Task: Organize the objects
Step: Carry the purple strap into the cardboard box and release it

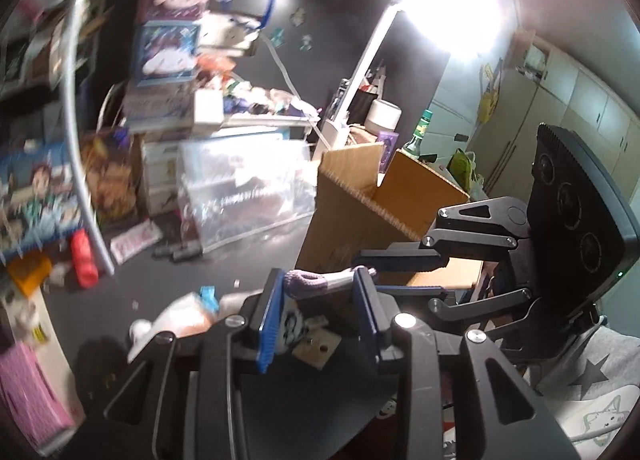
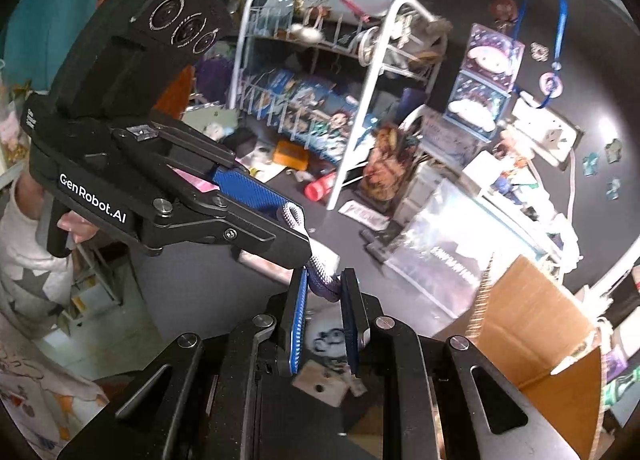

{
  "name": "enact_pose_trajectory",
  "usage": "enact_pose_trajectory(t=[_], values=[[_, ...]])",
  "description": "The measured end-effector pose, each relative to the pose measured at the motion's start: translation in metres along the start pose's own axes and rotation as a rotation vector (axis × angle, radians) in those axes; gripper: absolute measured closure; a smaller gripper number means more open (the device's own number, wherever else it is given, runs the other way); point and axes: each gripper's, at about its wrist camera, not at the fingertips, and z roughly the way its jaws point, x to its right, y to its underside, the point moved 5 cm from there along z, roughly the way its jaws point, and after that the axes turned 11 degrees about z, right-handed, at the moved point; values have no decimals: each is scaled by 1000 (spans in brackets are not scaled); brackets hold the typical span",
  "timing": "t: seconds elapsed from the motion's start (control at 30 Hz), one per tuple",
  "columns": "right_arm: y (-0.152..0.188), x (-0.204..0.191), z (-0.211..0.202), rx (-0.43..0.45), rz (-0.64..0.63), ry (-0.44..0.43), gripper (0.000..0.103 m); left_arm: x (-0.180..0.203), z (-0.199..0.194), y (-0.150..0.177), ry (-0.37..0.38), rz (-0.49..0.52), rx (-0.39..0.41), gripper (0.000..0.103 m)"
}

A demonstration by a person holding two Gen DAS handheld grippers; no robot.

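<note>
Motion blur smears the far-left shelf (image 1: 60, 59) and its printed boxes — no label can be read. The lamp glare (image 1: 448, 7) washes out the far wall. The cardboard box (image 2: 536, 336) hides its inside, and the right edge cuts it off.

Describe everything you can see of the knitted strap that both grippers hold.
The knitted strap looks like soft yarn, purple at one end and white toward the other, with a small loop at the white tip. It hangs in the air, stretched between the left gripper and the right gripper, both closed on it, above the dark table. Nothing else visibly touches it.
</note>
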Motion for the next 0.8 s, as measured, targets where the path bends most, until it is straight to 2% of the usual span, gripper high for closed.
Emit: enact_pose_trajectory(t=[0.13, 0.37, 0.47, 0.7, 0.8], values=[[-4, 24, -12, 12, 24, 40, 91, 14, 17, -31, -8, 81, -18, 71], [1, 77, -29, 5, 122, 96, 91, 35, 66, -72, 34, 155, -74, 71], [11, 101, -31, -16, 176, 109, 91, 45, 89, -82, 46, 186, -102, 71], [33, 128, -27, -83, 235, 122, 92, 64, 133, -91, 106, 228, -174, 71], [38, 137, -26, -101, 256, 146, 92, 63, 144, -91, 75, 238, -193, 71]])
